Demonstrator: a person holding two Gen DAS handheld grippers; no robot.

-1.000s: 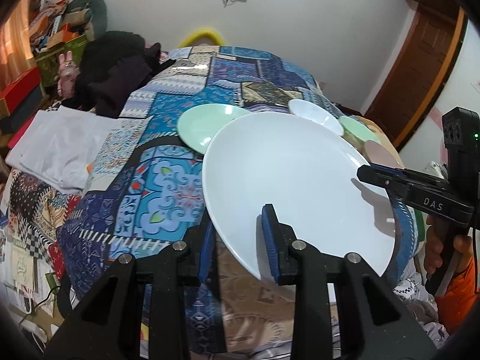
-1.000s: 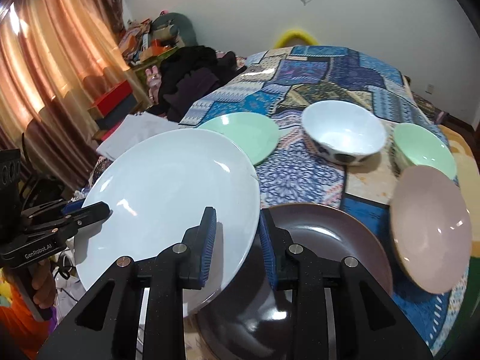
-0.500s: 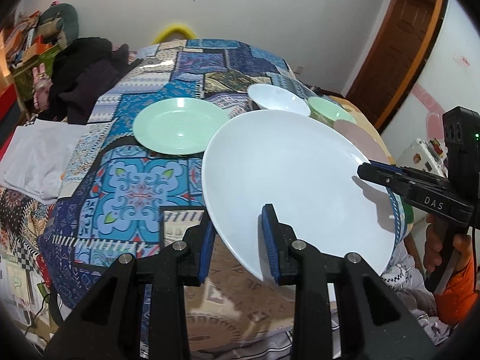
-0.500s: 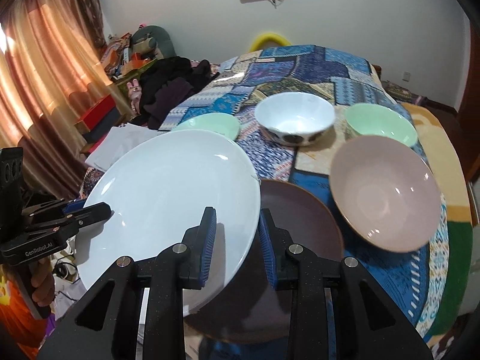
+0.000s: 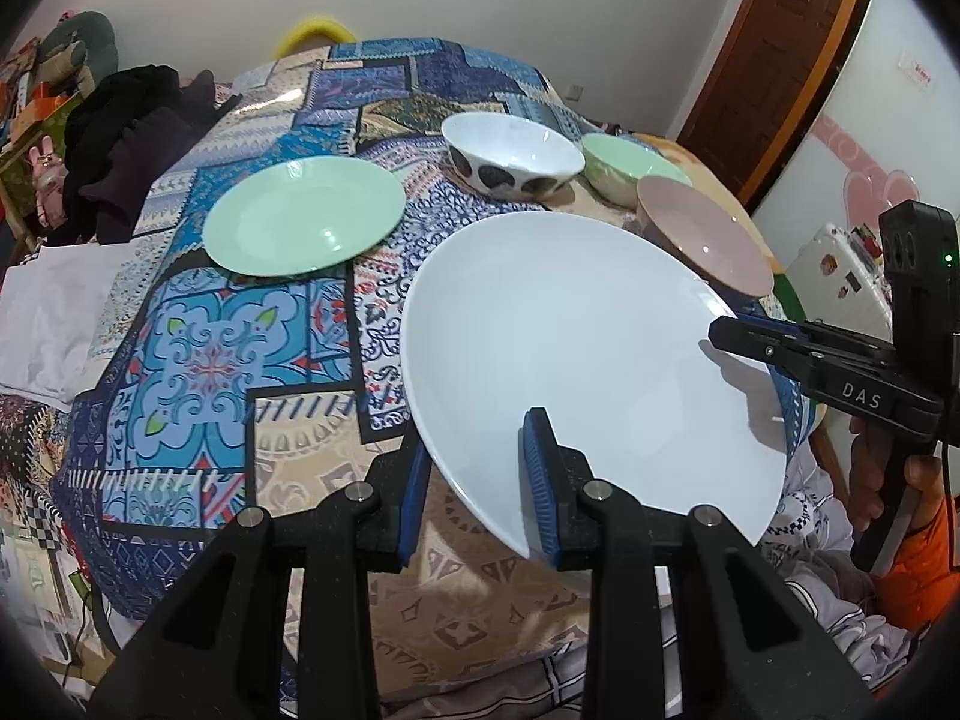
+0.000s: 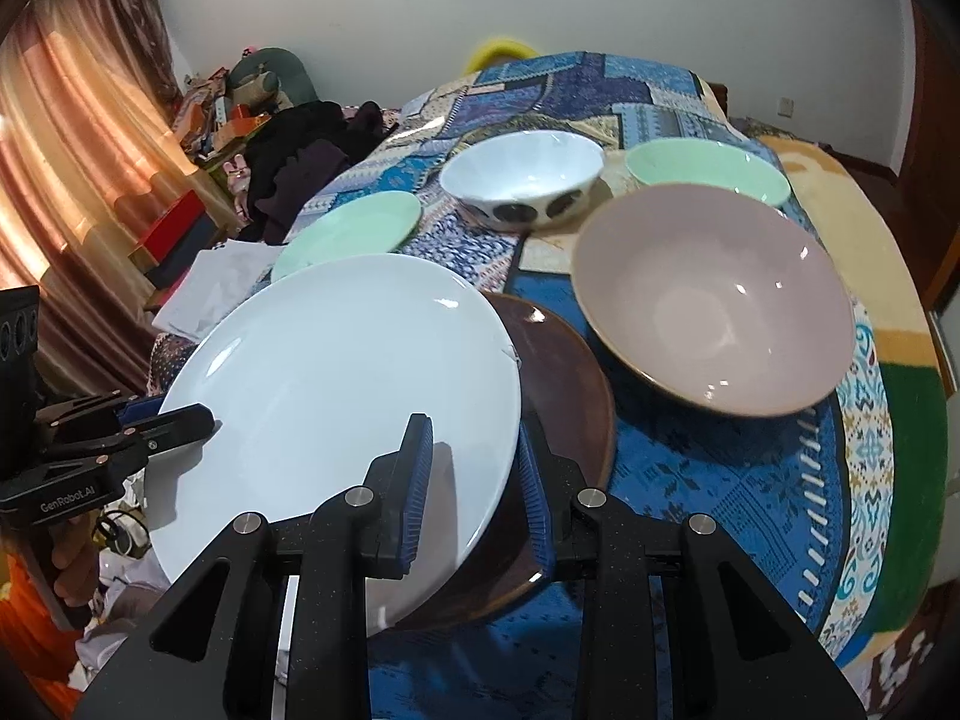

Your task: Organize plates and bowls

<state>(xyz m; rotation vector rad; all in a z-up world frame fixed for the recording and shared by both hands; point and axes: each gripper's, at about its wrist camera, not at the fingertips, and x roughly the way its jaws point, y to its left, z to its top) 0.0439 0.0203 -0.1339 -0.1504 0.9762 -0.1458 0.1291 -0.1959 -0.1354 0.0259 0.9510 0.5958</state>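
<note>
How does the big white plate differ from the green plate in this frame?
The white plate is clearly larger than the green plate. The white plate is held tilted above the table by the left gripper and right gripper; the green plate lies flat on the patterned cloth, untouched. Both are round, plain and empty.

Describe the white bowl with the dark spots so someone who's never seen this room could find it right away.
Start at the patchwork blue cloth covering the table and look to its far side, past the big pink bowl. The white bowl sits there between the green plate and the green bowl. It is the only dish with dark oval spots around its outside wall.
</note>
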